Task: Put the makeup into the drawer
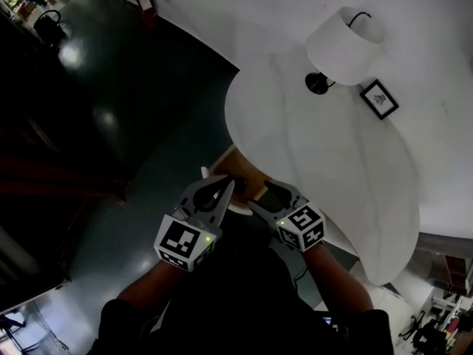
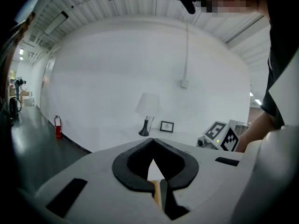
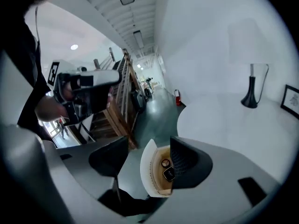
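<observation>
A wooden drawer stands pulled out from the near edge of the white table. In the right gripper view the drawer holds a small round makeup pot and a black compact. My right gripper hovers over the drawer, open, with nothing between its pads. The head view shows it just right of my left gripper, which is at the drawer's front. My left gripper is shut with its tips touching and nothing held.
A white lamp with a black base and a small framed picture stand at the back of the table. Dark floor lies to the left, with a red fire extinguisher by the wall. Wooden stairs rise beyond the table.
</observation>
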Tool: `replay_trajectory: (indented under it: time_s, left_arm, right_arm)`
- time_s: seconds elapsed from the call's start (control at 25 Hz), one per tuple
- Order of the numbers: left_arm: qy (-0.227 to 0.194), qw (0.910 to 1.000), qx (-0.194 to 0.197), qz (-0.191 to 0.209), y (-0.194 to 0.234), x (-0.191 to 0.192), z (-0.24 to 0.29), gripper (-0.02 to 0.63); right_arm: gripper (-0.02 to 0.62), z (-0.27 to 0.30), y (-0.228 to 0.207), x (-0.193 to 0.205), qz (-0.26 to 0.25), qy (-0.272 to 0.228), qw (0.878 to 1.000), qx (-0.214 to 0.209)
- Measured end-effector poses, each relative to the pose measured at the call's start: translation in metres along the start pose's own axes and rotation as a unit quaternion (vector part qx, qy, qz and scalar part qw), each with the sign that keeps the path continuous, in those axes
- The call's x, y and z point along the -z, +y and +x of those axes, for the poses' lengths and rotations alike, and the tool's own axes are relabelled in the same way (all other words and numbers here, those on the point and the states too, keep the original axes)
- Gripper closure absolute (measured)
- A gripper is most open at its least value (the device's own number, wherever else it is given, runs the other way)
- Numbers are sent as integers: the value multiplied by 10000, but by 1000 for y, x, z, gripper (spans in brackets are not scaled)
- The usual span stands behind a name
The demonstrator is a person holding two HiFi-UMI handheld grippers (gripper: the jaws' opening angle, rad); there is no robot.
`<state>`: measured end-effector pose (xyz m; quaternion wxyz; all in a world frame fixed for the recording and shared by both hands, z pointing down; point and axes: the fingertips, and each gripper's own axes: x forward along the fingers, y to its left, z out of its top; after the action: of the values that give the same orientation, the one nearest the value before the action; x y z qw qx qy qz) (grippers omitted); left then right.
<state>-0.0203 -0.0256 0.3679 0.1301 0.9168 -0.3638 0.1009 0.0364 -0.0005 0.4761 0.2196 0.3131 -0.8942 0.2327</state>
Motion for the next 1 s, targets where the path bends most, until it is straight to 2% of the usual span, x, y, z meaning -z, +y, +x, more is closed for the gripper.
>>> replay_trajectory:
  time_s: [0.2, 0.52, 0.56, 0.64, 0.8, 1.0]
  left_arm:
    - [-157, 9995, 274, 48, -60, -24, 15, 597]
    - [-318, 9971, 685, 128, -149, -58, 34, 597]
    - [-373, 9965, 721, 186, -159, -63, 34, 597]
    - [-438, 9947, 830, 411, -176, -72, 35, 597]
    - [-439, 9900, 1082, 793, -198, -83, 39, 597]
    - [-570, 9865, 1519, 218, -206, -109, 40, 597]
  right_arm:
    - [314, -83, -8, -18, 175, -735, 9967, 298]
    - [322, -198, -8, -25, 73, -1477, 9869, 647]
    - [337, -210, -7, -27, 77, -1587, 9848, 707]
    - [418, -233, -6, -32, 110, -1812, 9800, 812]
    - [453, -271, -5, -49, 157, -2181, 9700, 1063]
    - [513, -295, -11, -65, -3, -2370, 9593, 1538]
